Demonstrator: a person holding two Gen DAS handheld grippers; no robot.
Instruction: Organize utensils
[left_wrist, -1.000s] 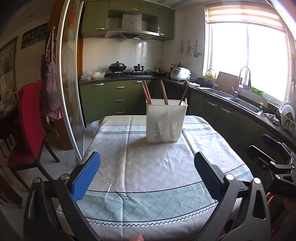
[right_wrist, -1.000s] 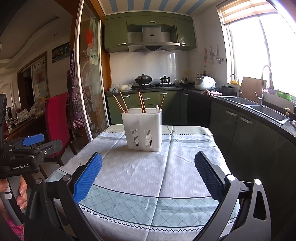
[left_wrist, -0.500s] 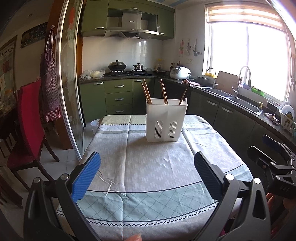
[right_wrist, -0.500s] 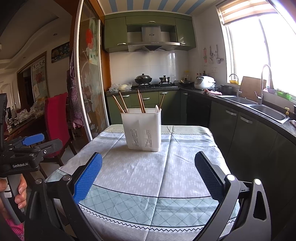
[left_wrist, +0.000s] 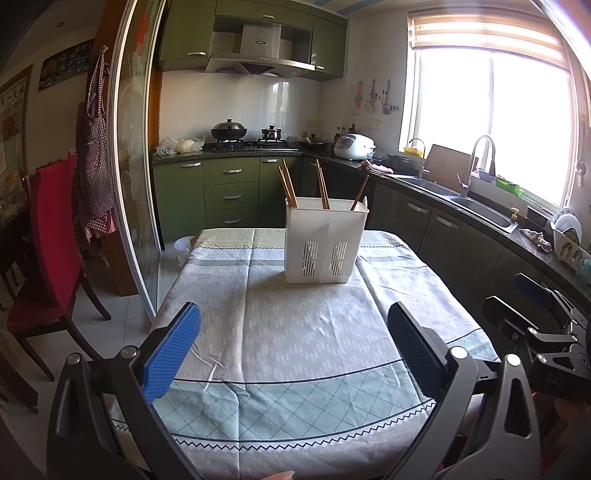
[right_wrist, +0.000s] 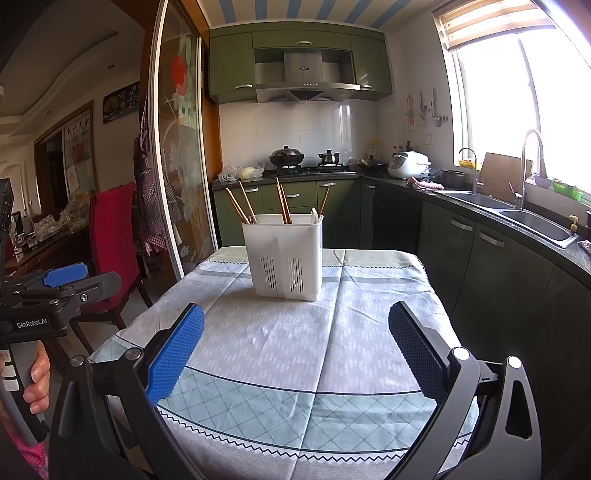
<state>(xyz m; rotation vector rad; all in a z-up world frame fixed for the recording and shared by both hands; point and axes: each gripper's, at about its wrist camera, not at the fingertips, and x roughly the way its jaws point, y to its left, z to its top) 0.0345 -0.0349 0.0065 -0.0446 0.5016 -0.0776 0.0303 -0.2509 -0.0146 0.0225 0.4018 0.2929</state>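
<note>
The sorting looks finished, or nearly so: every utensil in view stands in the white plastic utensil holder (left_wrist: 325, 240), just above the middle of both frames, and no loose piece shows on the tablecloth (left_wrist: 295, 332). Wooden chopsticks (left_wrist: 287, 184) lean out of its top in several clusters, thin, straight and brown; in the right wrist view a pale spoon handle (right_wrist: 314, 215) peeks above the rim at the holder's right corner. Whether the pieces are grouped correctly by compartment cannot be told.

The holder is a smooth, squarish tub with slotted vents low on its front. The cloth is woven, grey-white with a green diamond border, lightly creased.

The left gripper (left_wrist: 293, 343) and the right gripper (right_wrist: 295, 345) both hang low in frame with fingers spread wide, holding nothing, their blue pads (left_wrist: 173, 347) finely ribbed.
</note>
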